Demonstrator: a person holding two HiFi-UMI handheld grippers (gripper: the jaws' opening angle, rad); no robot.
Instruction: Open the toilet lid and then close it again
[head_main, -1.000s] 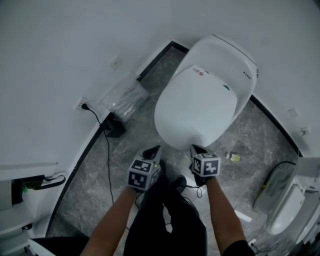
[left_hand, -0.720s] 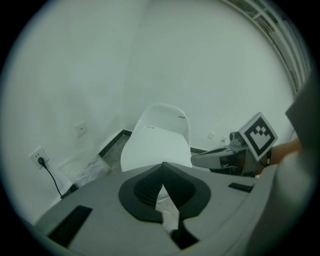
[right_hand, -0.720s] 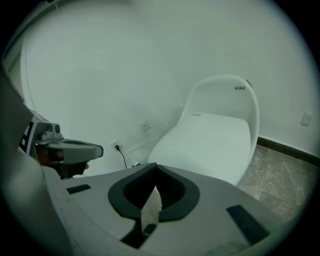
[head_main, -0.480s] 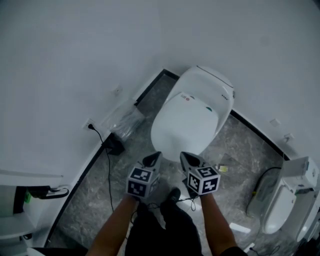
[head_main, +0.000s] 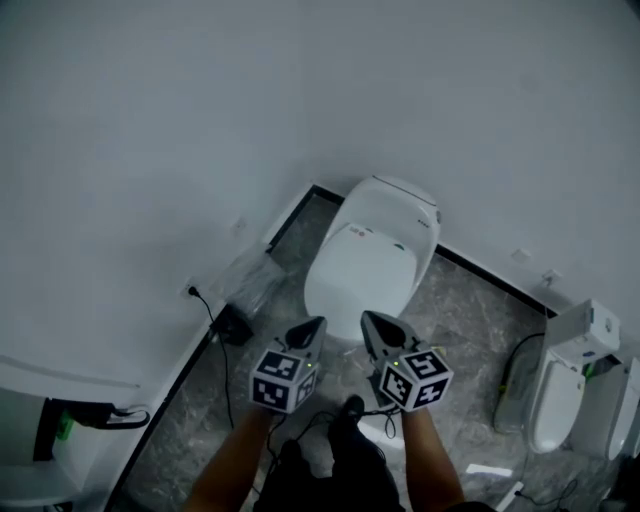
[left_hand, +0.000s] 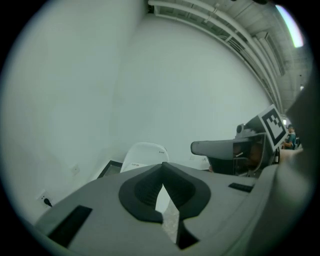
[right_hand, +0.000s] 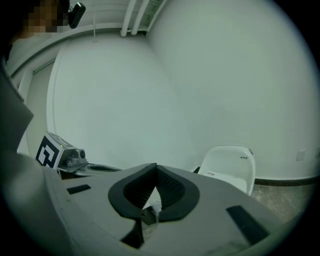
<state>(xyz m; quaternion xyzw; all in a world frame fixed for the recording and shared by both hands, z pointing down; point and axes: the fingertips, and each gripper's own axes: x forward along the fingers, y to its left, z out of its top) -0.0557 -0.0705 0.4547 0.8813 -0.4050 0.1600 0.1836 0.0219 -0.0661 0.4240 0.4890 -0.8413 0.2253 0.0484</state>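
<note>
A white toilet (head_main: 370, 255) stands against the curved white wall with its lid (head_main: 358, 270) down. In the head view both grippers hover side by side above the floor, short of the bowl's front. My left gripper (head_main: 312, 327) is shut and holds nothing. My right gripper (head_main: 372, 322) is shut and empty too. The left gripper view shows the toilet (left_hand: 143, 156) low ahead past the closed tips (left_hand: 163, 166), with the right gripper (left_hand: 235, 147) off to its right. In the right gripper view the toilet (right_hand: 231, 165) sits to the right of the closed tips (right_hand: 155, 167).
A black box (head_main: 232, 324) with a cable to a wall socket (head_main: 192, 291) lies left of the toilet, beside a clear plastic bag (head_main: 247, 277). A second white toilet (head_main: 565, 385) stands at the right. The floor is grey marble (head_main: 470, 310). My legs and shoes (head_main: 345, 415) are below the grippers.
Both grippers have risen away from the toilet's front rim, and the head view has pulled back, so the toilet looks smaller and farther. The lid stays down and both grippers stay shut.
</note>
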